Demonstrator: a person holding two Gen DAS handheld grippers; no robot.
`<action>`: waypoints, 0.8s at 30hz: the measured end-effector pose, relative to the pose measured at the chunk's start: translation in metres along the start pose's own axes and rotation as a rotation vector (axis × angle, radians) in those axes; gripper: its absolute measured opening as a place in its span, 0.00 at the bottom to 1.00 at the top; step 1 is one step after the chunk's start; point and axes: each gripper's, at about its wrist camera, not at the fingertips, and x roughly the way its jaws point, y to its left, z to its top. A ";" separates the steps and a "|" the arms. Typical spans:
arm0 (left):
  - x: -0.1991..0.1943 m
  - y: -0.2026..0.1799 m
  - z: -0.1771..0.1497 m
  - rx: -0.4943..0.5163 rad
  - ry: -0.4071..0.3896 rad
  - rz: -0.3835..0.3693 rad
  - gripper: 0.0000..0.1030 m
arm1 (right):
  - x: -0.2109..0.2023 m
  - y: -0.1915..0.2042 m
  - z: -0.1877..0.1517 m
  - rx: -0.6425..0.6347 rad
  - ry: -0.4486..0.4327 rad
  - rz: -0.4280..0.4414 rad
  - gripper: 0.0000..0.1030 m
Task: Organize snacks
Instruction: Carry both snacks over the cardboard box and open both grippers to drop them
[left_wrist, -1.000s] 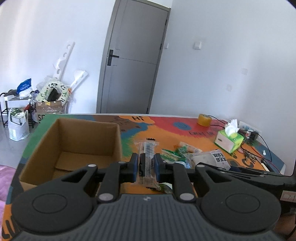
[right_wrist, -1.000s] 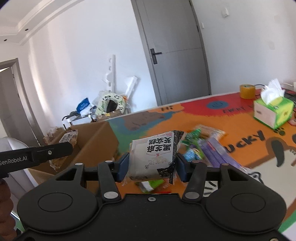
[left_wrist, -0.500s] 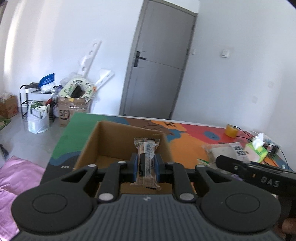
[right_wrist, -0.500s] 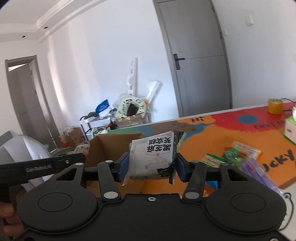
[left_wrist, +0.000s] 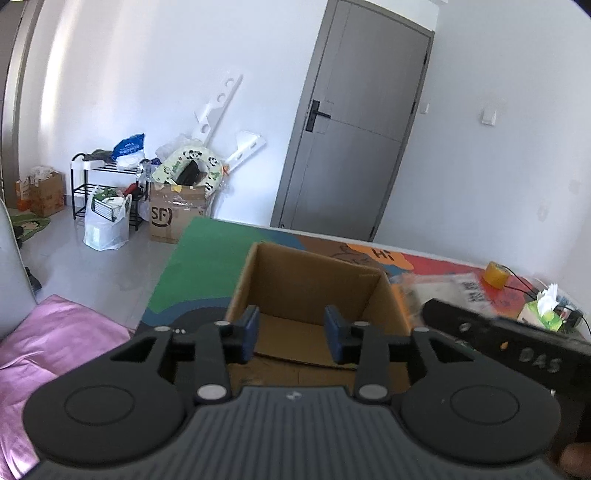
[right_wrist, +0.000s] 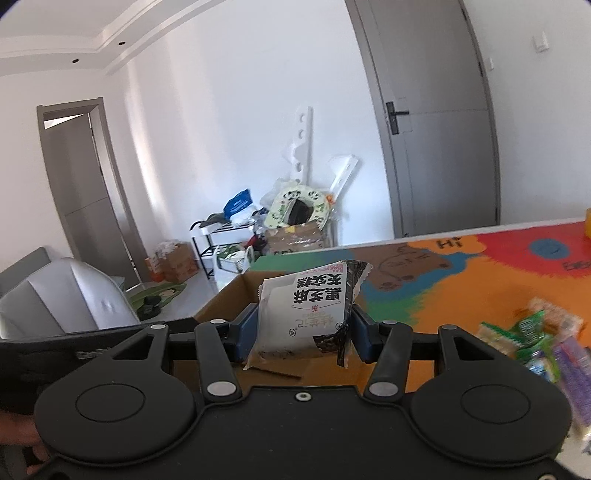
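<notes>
Hovering spread and empty over the cardboard box (left_wrist: 314, 291), the left gripper (left_wrist: 290, 332) is clearing room; the right gripper (right_wrist: 301, 332) is pinching a snack packet (right_wrist: 308, 310) at the box's near edge, for dropping in.

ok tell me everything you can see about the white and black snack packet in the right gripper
The white and black snack packet is a soft, crinkly plastic pouch, white with large black printed characters, small red print, and a dark crimped seal along one edge. It looks puffy and unopened. The right gripper is shut on it, one blue pad pressing each side, holding it roughly upright with the print reading upside down. It hangs in the air over the near edge of the open brown cardboard box, touching nothing but the pads.
</notes>
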 end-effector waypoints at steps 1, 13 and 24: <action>-0.002 0.002 0.001 0.000 -0.005 0.002 0.38 | 0.002 0.001 0.000 0.008 0.005 0.016 0.51; -0.005 0.007 -0.004 -0.057 -0.005 -0.006 0.79 | -0.018 -0.019 -0.009 0.046 0.021 -0.035 0.80; -0.007 -0.024 -0.012 -0.011 0.011 -0.040 0.91 | -0.066 -0.061 -0.032 0.108 0.020 -0.140 0.94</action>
